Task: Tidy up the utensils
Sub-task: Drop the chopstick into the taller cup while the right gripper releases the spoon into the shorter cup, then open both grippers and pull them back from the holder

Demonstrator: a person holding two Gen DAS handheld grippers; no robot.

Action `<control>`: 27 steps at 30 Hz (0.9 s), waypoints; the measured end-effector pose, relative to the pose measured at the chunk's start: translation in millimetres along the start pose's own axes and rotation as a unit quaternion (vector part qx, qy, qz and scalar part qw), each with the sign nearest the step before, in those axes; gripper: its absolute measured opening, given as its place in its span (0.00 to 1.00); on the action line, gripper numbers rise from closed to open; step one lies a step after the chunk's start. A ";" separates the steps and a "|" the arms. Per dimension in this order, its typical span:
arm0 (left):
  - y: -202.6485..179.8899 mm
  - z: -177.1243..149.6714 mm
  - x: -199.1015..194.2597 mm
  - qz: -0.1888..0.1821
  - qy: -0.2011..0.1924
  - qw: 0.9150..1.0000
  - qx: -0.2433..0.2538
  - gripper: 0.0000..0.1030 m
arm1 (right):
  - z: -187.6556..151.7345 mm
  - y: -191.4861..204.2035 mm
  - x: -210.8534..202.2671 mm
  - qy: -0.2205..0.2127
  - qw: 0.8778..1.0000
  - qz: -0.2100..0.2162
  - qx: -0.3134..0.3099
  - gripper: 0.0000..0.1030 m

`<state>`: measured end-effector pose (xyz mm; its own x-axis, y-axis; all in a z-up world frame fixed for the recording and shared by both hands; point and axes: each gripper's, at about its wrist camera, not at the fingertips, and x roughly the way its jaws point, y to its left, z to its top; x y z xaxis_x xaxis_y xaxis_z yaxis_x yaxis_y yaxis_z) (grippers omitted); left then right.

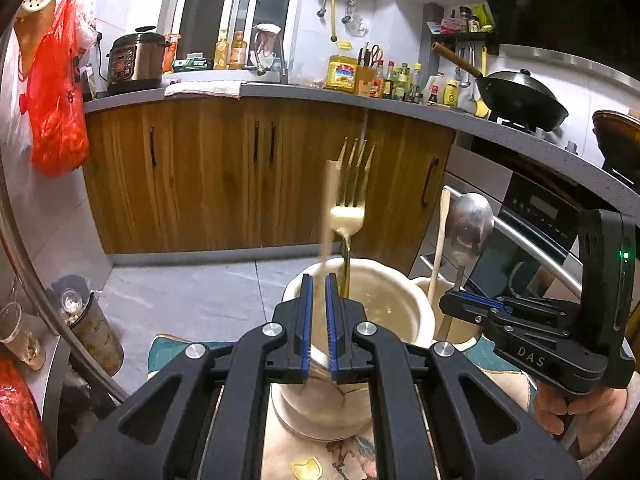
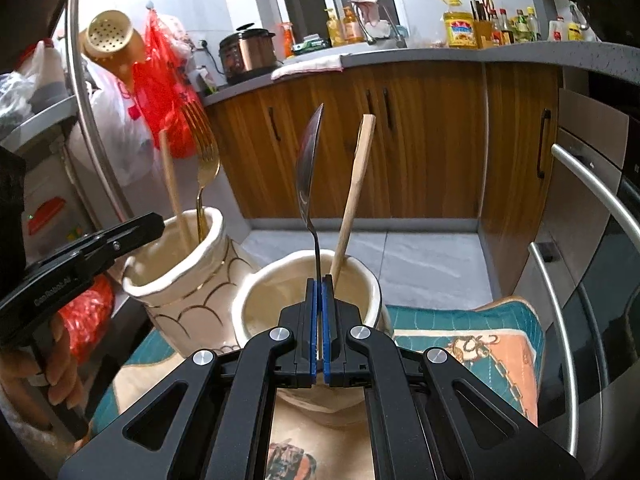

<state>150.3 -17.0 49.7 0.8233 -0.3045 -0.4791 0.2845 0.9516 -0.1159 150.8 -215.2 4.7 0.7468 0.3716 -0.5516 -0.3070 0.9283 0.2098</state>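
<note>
Two cream ceramic jars stand on a patterned cloth. The left jar (image 1: 362,280) (image 2: 176,276) holds a gold fork (image 1: 350,184) (image 2: 204,152) and a wooden stick (image 1: 330,208) (image 2: 172,184). My left gripper (image 1: 319,282) sits over this jar, jaws slightly apart around the blurred stick; whether they touch it is unclear. The right jar (image 2: 352,280) (image 1: 428,288) holds a wooden utensil (image 2: 354,192) (image 1: 440,236). My right gripper (image 2: 319,284) (image 1: 452,296) is shut on the handle of a silver spoon (image 2: 308,168) (image 1: 468,228), upright over the right jar.
Wooden cabinets (image 1: 224,176) and a grey counter (image 1: 304,92) with bottles and a rice cooker (image 1: 134,60) lie behind. An oven (image 2: 592,264) with steel handles stands at right. A red bag (image 1: 56,92) hangs at left. A curved steel rail (image 2: 88,92) runs along the left.
</note>
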 end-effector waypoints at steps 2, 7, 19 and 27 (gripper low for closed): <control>0.2 -0.5 0.2 0.002 0.002 1.000 0.001 0.06 | -0.4 1.0 0.5 0.002 1.000 0.000 -0.001 0.03; 0.2 -0.5 -7.3 0.007 0.000 1.000 0.003 0.13 | 2.6 0.2 -2.8 -0.006 1.000 -0.002 0.003 0.11; 2.8 -3.0 -45.4 0.021 -0.011 1.000 0.009 0.57 | 6.8 2.8 -41.2 -0.037 0.999 -0.013 -0.006 0.53; 18.1 -27.8 -70.5 0.032 0.015 0.999 -0.003 0.84 | -19.1 2.5 -72.8 -0.029 0.999 -0.016 -0.008 0.83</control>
<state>83.7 22.8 57.3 0.8241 -0.2422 -0.5121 0.2289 0.9693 -0.0901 84.5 -240.2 29.9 0.7899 0.3416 -0.5093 -0.2910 0.9398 0.1791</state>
